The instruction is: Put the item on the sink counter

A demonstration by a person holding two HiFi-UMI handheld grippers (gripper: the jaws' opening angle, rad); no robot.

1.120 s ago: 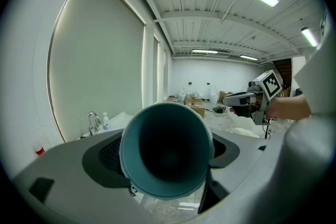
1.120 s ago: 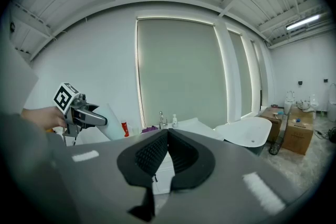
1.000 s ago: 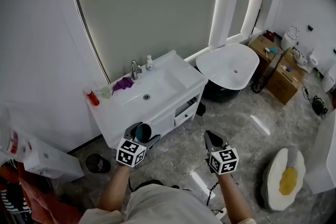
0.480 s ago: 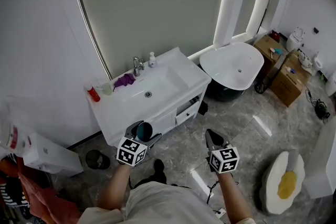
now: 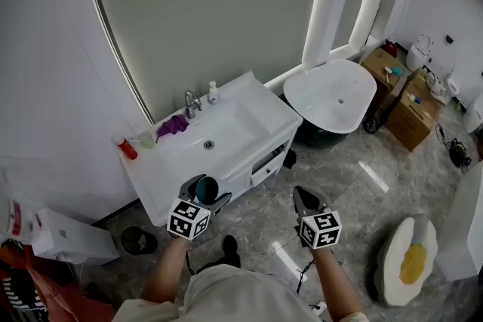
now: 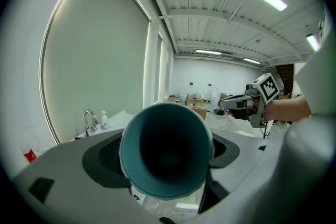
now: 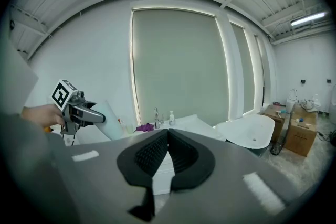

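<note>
Cup (image 5: 206,190), teal, is pinched between the wide-set jaws of the left tool (image 5: 204,195), in the air just short of the sink bench's (image 5: 260,105) front edge, over the floor. The pickup looks done; the last reach and the set-down on the bench are not yet done. The right tool (image 5: 304,200), also short of the bench front, has its jaws pressed together, empty.

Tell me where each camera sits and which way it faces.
Head view: on the head, down at the sink counter; forearms, left claw, right claw show.
Left claw view: on the left claw, past its cup; right claw shows.
Right claw view: on the shut right claw, toward the counter; left claw shows.
Shared: the tap.
</note>
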